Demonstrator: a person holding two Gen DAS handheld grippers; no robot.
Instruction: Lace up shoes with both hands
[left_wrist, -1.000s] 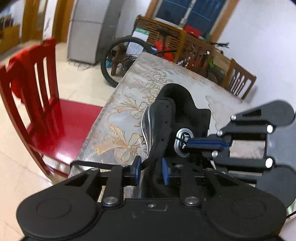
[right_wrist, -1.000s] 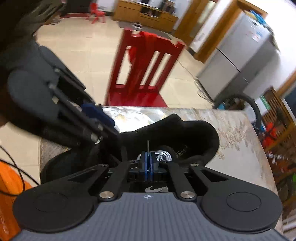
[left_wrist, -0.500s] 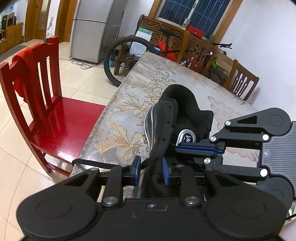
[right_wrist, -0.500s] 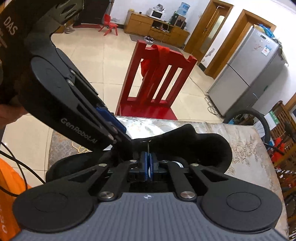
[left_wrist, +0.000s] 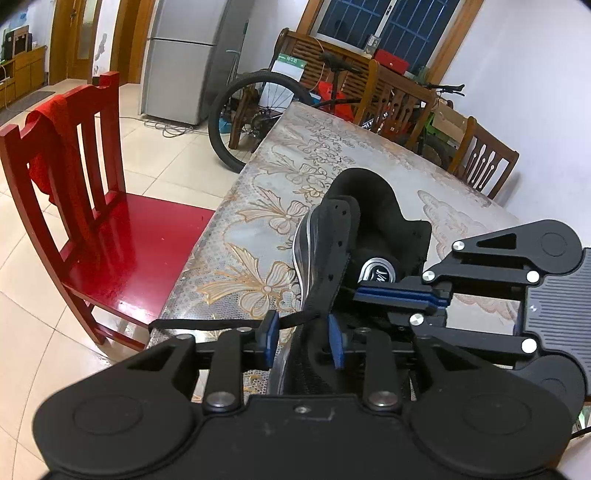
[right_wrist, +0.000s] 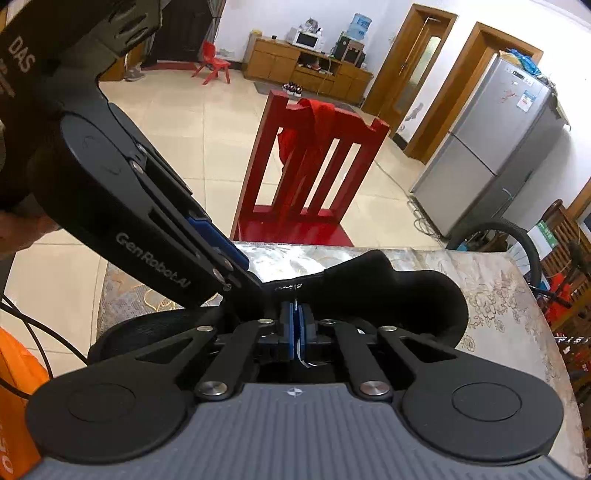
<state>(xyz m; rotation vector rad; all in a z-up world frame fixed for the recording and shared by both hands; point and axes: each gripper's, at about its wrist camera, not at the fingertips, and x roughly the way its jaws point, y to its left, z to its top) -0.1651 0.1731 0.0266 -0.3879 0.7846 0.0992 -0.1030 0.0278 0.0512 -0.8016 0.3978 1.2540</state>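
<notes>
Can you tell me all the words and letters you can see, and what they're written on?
"GenRobot.AI": on the side of the left gripper, seen from the right wrist.
"DAS": on the dark strap at the top left of that view.
Silver oval logo inside the black shoe: partly hidden, unreadable.
Green sign by the bicycle: too small.
Stickers on the fridge: too small.
Orange thing at the lower left: letters cut off.

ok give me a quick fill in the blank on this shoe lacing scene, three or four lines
1. The shoe on the table is ____ in colour.
2. The chair beside the table is ____.
3. The right gripper has its jaws ____.
4. The left gripper has its jaws apart on either side of the shoe's eyelet flap, and a black ____ runs out to the left.

Missing words: black; red; shut; lace
</notes>
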